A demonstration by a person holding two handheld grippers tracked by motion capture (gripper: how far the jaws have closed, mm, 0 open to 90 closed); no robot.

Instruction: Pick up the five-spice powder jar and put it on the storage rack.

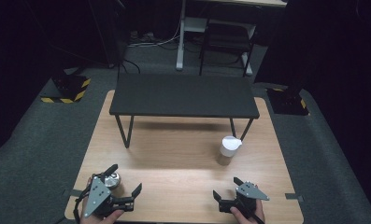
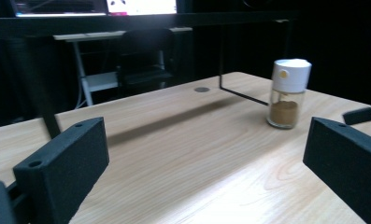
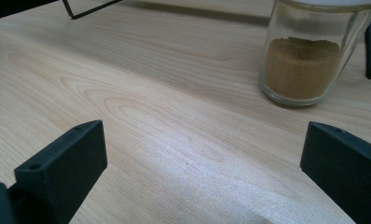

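Jar (image 3: 307,60) of brown powder stands upright, probably capped white; both grippers' jaws gape apart.

**Both claws low and open**

The left claw (image 1: 125,181) is held low at the near left, its jaws spread wide, with nothing between them. The left hand (image 1: 99,215) grips it from behind. The right claw (image 1: 226,187) sits at the near right, jaws also wide apart and empty. The right hand (image 1: 246,214) holds its body from below.
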